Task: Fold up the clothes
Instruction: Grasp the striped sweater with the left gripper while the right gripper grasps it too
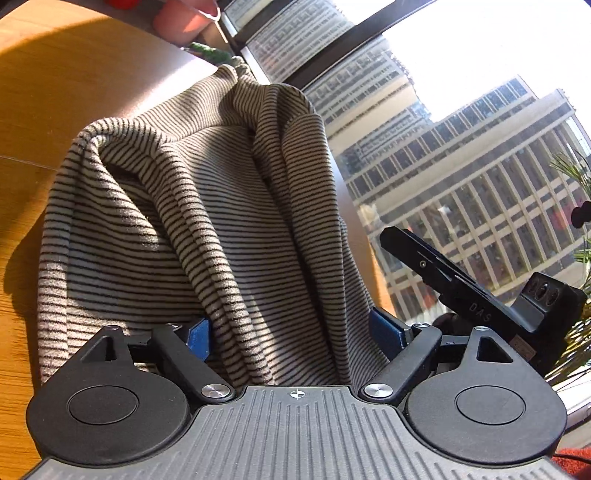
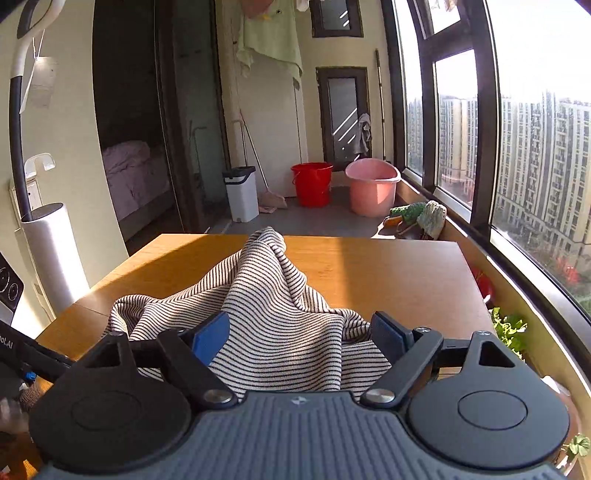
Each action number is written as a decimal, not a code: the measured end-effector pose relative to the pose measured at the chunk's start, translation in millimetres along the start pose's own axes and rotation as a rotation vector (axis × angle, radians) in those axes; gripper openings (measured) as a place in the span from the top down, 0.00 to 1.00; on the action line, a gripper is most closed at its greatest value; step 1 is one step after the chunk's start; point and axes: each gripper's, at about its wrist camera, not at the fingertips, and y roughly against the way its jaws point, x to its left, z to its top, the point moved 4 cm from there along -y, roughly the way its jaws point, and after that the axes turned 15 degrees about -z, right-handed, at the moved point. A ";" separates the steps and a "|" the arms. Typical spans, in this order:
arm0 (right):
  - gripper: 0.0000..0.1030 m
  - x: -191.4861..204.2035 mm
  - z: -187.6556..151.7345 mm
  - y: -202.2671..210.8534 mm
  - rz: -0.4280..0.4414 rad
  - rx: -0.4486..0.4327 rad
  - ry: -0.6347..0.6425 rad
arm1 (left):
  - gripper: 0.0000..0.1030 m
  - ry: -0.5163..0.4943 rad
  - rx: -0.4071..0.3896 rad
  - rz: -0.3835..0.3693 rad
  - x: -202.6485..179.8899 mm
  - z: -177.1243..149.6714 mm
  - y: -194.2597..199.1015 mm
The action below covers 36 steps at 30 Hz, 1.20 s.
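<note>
Wooden table (image 2: 388, 273) by the window (image 2: 458, 122); beyond it on the floor stand a red bucket (image 2: 311, 182), pink basin (image 2: 372, 186), white bin (image 2: 242, 194) and broom (image 2: 271, 199).

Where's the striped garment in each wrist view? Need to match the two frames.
Left wrist: the striped garment fills the centre, rising from between the fingers towards the top of the picture, with the wooden table to its left.
Right wrist: the striped garment lies bunched at lower centre, on the wooden table.
Shared landmark: the pink tub.
</note>
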 end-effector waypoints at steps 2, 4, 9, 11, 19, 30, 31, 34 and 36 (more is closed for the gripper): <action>0.42 6.3 13.4 -10.5 0.023 -0.012 0.022 | 0.48 -0.014 0.010 0.018 -1.1 2.4 -6.3; 0.44 19.1 21.9 -32.0 0.040 0.000 0.054 | 0.55 -0.016 0.010 0.026 -0.2 4.4 -8.4; 0.70 46.2 14.9 -104.7 0.087 0.143 0.071 | 0.82 -0.072 -0.078 0.056 2.0 10.9 -5.0; 0.82 48.5 16.7 -111.3 0.136 0.168 0.041 | 0.86 -0.140 -0.157 0.083 -7.6 27.8 11.1; 0.94 -23.7 48.3 -113.4 -0.075 0.067 -0.068 | 0.87 -0.221 -0.531 0.344 13.3 114.1 98.5; 0.87 -54.6 28.7 -126.0 -0.028 0.096 -0.155 | 0.30 -0.183 -0.427 0.461 10.7 97.7 164.1; 0.69 -51.2 32.1 -122.7 0.014 0.095 -0.157 | 0.26 -0.206 -0.437 0.456 1.4 95.1 173.2; 0.31 -40.4 31.6 -122.6 0.114 0.132 -0.152 | 0.10 -0.267 -0.468 0.417 -23.5 90.9 188.1; 0.31 -31.0 22.8 -134.3 0.141 0.192 -0.153 | 0.05 -0.286 -0.464 0.375 -34.6 89.0 180.1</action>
